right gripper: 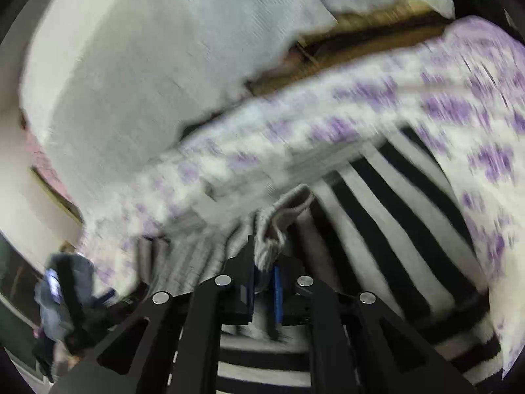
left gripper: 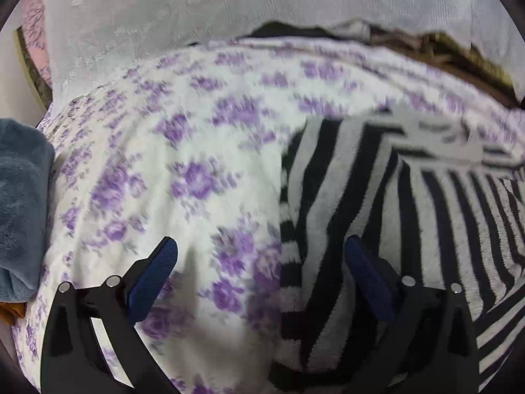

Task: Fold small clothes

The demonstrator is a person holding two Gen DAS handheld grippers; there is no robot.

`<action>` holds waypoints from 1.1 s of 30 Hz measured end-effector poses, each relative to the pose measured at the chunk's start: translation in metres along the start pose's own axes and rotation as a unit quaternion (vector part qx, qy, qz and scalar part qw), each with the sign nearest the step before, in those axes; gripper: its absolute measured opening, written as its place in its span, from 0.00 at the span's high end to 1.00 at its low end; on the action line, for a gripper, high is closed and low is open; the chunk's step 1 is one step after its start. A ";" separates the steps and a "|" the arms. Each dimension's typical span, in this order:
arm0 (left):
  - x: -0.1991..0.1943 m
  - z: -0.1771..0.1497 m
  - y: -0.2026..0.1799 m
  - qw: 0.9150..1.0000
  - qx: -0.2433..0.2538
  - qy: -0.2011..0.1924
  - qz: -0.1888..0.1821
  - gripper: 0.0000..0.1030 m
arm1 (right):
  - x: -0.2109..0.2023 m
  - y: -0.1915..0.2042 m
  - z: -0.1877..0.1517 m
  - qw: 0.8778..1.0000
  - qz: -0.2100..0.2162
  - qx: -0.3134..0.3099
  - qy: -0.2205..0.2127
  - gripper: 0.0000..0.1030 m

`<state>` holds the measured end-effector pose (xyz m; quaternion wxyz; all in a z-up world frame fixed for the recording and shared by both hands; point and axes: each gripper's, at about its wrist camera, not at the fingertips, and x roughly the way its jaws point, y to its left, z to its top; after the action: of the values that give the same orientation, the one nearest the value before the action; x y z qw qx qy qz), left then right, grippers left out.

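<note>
Left claw: the black two-finger left gripper (left gripper: 259, 249) with blue ribbed pads (left gripper: 157, 272) hangs over the bed with its fingers spread wide and nothing between them; one finger sits above the floral cover, the other above the striped cloth.

Right claw: the black right gripper (right gripper: 264, 282) is pinched together on a bunched fold of the striped cloth, which rises in a rumpled tuft just ahead of its tips; a blue pad (right gripper: 278, 295) shows against the fabric.

Garment: the small black-and-white striped fleecy garment (left gripper: 377, 197) lies on the right part of the bed in the left wrist view, its left edge running between that gripper's fingers; in the right wrist view the same stripes (right gripper: 377, 229) fan out beneath and to the right of the closed fingers. What kind of clothing it is cannot be told.

Bedding: a white bed cover printed with purple flowers (left gripper: 183, 170) lies under the garment, blurred in both views.

Backdrop: a pale grey textured cloth (left gripper: 229, 10) rises behind the bed, with a brown strip (left gripper: 459, 52) showing below its edge.

Left margin: a blue-grey plush fabric bundle (left gripper: 23, 203) touches the floral cover's edge.
</note>
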<state>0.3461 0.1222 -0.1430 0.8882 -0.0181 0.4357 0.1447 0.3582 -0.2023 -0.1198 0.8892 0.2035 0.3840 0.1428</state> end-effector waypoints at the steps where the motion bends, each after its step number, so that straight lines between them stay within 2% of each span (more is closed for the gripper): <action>1: -0.001 0.000 0.002 1.000 -0.004 0.000 -0.004 0.04 | 0.011 -0.017 -0.007 0.999 -0.005 0.026 0.027 0.90; 3: -0.006 0.000 0.010 1.000 -0.021 0.002 -0.016 0.04 | 0.012 -0.026 -0.006 0.998 0.017 0.054 0.028 0.89; 4: -0.009 0.000 0.013 0.999 -0.028 0.001 -0.020 0.04 | 0.010 -0.026 -0.005 0.998 0.016 0.055 0.026 0.84; 5: -0.013 0.001 0.016 0.999 -0.034 -0.001 -0.020 0.04 | 0.004 -0.026 -0.005 0.998 0.011 0.053 0.021 0.81; 7: -0.028 0.008 0.020 0.999 -0.039 -0.026 -0.004 0.04 | -0.012 -0.030 -0.004 0.998 -0.012 0.055 -0.003 0.69; 9: -0.038 0.018 0.016 0.998 -0.031 -0.045 0.004 0.04 | -0.033 -0.035 0.000 0.996 -0.034 0.063 -0.048 0.68; 11: -0.036 0.031 0.009 0.999 -0.014 -0.048 0.017 0.04 | -0.042 -0.024 0.008 0.997 -0.030 0.029 -0.061 0.69; 14: -0.013 0.051 -0.009 0.998 0.012 -0.037 0.050 0.04 | -0.035 0.011 0.017 0.998 -0.015 -0.051 -0.046 0.69; 17: 0.025 0.055 -0.007 0.997 -0.011 0.000 0.071 0.04 | -0.009 0.034 0.023 0.995 -0.003 -0.098 -0.022 0.69; 19: 0.041 0.049 0.007 0.998 -0.045 0.008 0.051 0.04 | 0.018 0.028 0.021 0.995 -0.013 -0.100 0.011 0.70; 21: 0.044 0.049 0.019 0.997 -0.072 0.019 0.020 0.04 | 0.050 0.009 0.012 0.995 -0.027 -0.081 0.052 0.75; 22: 0.046 0.049 0.021 0.997 -0.077 0.022 0.013 0.04 | 0.050 0.001 0.014 0.997 -0.004 -0.061 0.045 0.80; 25: 0.032 0.043 0.028 0.995 -0.095 0.009 -0.001 0.04 | 0.040 -0.002 0.016 0.998 -0.011 -0.058 0.031 0.80; 27: 0.011 0.038 0.031 0.996 -0.089 -0.013 -0.013 0.05 | 0.028 0.002 0.012 0.998 -0.006 -0.061 0.019 0.76; 30: -0.020 0.028 0.023 0.997 -0.060 -0.042 -0.026 0.05 | 0.005 0.018 0.006 0.995 -0.002 -0.104 -0.002 0.74; 31: -0.024 0.022 0.018 0.997 -0.049 -0.040 -0.034 0.05 | 0.001 0.025 0.001 0.992 -0.006 -0.122 -0.005 0.67; 33: -0.014 0.011 0.000 0.999 -0.014 -0.017 -0.035 0.04 | 0.002 0.030 -0.005 0.989 -0.019 -0.144 0.013 0.63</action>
<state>0.3464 0.1204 -0.1248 0.8995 -0.0437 0.4179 0.1196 0.3528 -0.1743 -0.1100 0.9069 0.0639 0.3747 0.1819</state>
